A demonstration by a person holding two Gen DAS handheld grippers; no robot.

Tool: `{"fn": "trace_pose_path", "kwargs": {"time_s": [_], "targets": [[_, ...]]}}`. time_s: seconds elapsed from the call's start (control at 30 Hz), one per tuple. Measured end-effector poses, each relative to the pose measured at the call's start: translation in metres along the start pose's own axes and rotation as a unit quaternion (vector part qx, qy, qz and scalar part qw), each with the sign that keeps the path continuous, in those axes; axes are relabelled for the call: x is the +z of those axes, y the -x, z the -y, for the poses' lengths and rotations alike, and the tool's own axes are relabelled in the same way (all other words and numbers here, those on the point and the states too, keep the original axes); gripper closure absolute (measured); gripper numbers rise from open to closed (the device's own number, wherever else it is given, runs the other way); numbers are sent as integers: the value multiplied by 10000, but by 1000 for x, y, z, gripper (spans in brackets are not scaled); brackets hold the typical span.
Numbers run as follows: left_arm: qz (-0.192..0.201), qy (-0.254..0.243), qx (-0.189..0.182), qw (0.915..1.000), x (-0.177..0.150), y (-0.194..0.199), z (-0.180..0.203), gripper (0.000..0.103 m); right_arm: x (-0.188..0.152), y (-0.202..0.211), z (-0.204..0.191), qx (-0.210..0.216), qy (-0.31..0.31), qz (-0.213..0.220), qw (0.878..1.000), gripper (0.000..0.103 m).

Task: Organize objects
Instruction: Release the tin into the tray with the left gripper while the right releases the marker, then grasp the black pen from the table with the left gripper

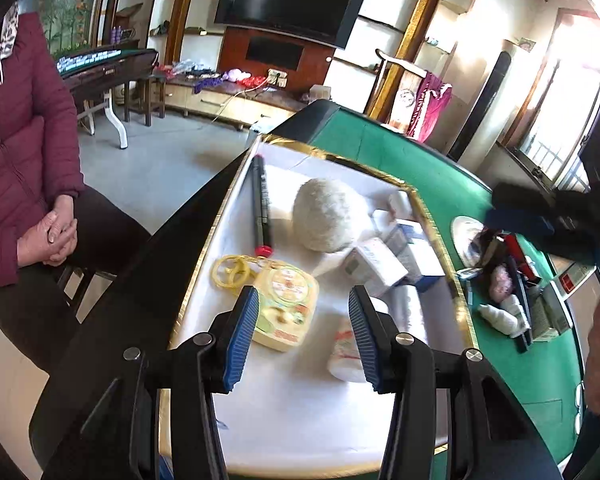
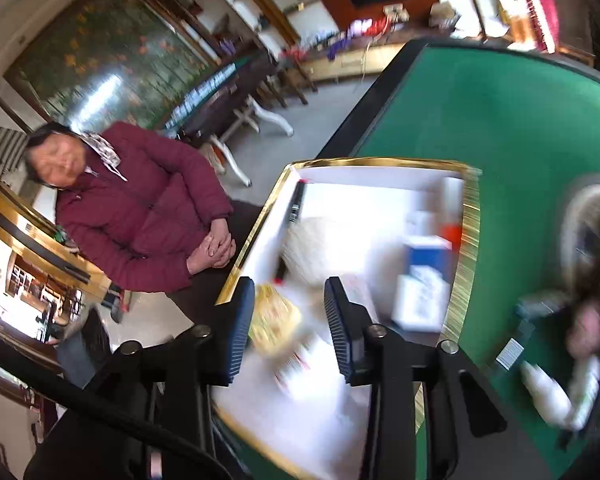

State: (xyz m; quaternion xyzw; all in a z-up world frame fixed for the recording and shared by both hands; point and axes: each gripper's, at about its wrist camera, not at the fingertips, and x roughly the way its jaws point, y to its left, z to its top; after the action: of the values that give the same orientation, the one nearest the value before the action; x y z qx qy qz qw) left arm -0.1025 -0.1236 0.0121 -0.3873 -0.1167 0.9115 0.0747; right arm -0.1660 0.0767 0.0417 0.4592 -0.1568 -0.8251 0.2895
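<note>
Hovering both grippers over white tray (image 1: pixel 300 412) | left gripper (image 1: pixel 304 340) part-open, empty | right gripper (image 2: pixel 288 328) part-open, empty | loose pile (image 1: pixel 512 292) waits on green table (image 1: pixel 400 152), right of tray, nearer my right hand.

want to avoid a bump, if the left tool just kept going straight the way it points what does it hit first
Most likely the yellow card pack lying in the white tray, just past the open left tool. The small white packet lies close beside the line too. Depth is hard to judge in the fisheye view.
</note>
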Motion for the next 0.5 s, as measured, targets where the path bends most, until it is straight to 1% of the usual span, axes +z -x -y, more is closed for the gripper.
{"fn": "trace_pose_path", "kwargs": {"time_s": [0.03,0.13,0.23,0.33,0.4,0.43,0.5], "targets": [[24,-60,-23,10000,-2,3,8,61,-12,18,10,-64,11,170,9998,66],[48,-351,-116,9993,-9,11,41,61,-43,61,45,-389,-76,528,9978,65],[-5,-668,-236,9975,-17,10,83,61,-72,96,89,-633,-307,733,9948,63],[-264,-1025,-436,9934,-19,-2,128,61,-97,117,128,-699,-547,855,9924,63],[-412,-1324,-532,9889,-15,-14,160,61,-109,130,148,-615,-684,994,9908,63],[-534,-1517,-468,9859,-11,-26,178,61,-114,136,157,-555,-745,1039,9902,63],[-743,-1635,-353,9831,-4,-45,199,61,-117,142,168,-497,-833,1073,9895,63]]}}
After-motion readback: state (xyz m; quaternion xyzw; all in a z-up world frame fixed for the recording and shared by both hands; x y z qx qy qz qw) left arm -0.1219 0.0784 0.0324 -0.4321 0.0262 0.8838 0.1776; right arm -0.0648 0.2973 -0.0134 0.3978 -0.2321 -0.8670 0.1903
